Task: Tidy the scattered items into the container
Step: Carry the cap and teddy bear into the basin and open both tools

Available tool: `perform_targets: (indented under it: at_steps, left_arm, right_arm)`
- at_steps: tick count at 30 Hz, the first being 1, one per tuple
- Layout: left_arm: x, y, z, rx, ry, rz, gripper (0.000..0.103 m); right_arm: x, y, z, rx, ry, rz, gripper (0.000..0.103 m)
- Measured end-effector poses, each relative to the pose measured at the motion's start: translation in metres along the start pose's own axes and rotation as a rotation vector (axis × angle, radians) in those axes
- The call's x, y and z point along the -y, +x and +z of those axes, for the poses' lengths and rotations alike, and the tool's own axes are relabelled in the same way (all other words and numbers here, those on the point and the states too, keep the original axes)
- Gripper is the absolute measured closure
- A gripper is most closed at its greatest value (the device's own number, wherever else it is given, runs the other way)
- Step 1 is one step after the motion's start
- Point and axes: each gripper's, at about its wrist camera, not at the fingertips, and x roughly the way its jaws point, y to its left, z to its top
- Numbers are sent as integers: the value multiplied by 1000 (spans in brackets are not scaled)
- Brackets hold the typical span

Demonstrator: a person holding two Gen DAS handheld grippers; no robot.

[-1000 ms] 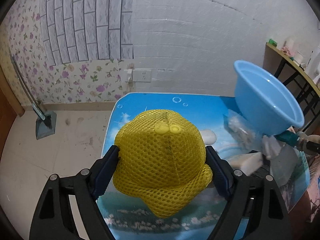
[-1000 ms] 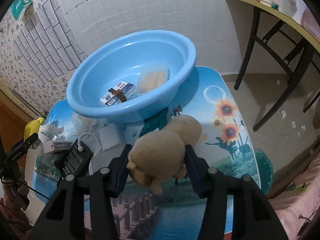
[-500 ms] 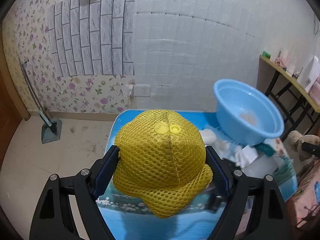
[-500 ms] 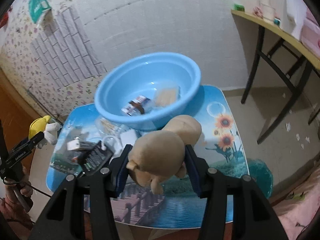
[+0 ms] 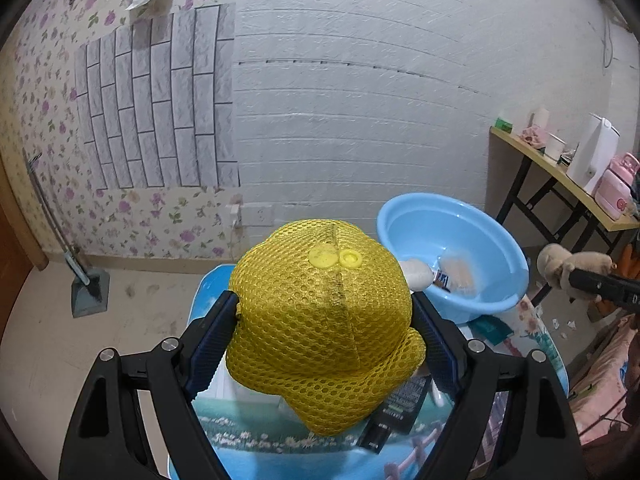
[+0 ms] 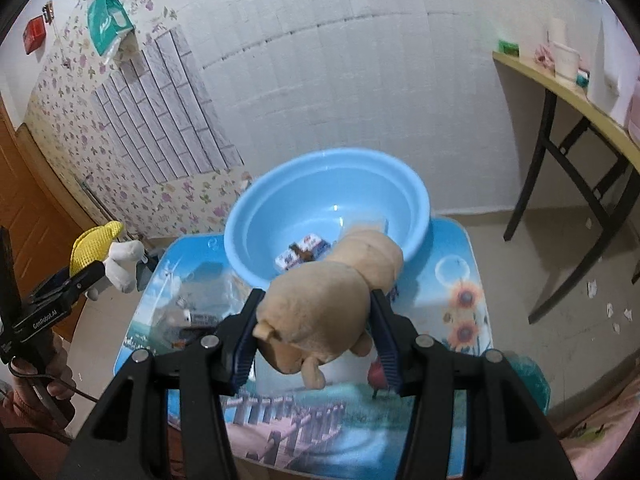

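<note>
My left gripper [image 5: 324, 312] is shut on a yellow mesh cap [image 5: 320, 320] that covers a white plush toy [image 5: 416, 274]; both are held above the near left of the small table. My right gripper [image 6: 316, 316] is shut on a tan plush bear [image 6: 324, 308], held above the table in front of the blue basin [image 6: 326, 184]. The basin [image 5: 452, 240] holds a small printed box [image 6: 302, 254] and a clear packet [image 5: 456, 274]. The left gripper with the cap shows in the right wrist view [image 6: 94, 248], and the bear in the left wrist view [image 5: 568, 266].
The picture-printed table [image 6: 460, 280] carries a black packet [image 5: 400, 408], a white box [image 5: 244, 390] and clear bags [image 6: 200, 296] left of the basin. A side table with black legs [image 6: 560, 152] stands to the right. A dustpan [image 5: 88, 292] leans on the floral wall.
Both grippers have risen well above the table with their toys still held. The basin and table now look smaller and farther below in both views.
</note>
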Motion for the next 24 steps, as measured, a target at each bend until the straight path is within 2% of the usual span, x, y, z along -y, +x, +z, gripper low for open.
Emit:
perform_targets:
  at_steps: [4,8,16,19,24]
  left_arm:
    - [5,9,9,-6,5,-10,18]
    - [13,15,23,12,32,-6,18]
    - [35,33,45,15,67,-40,18]
    - [47,46,46,-8,75,-85,18]
    - [79,72,45,-57,145,-127,18]
  right_arm:
    - [4,-3,12,55,-9,-2,52]
    - [6,0,23,71,-21,-6,52]
    - [11,15,47,63,-44,29,52]
    - [9,26,51,52,-55,44,52]
    - [13,45,53,18,-55,67,52]
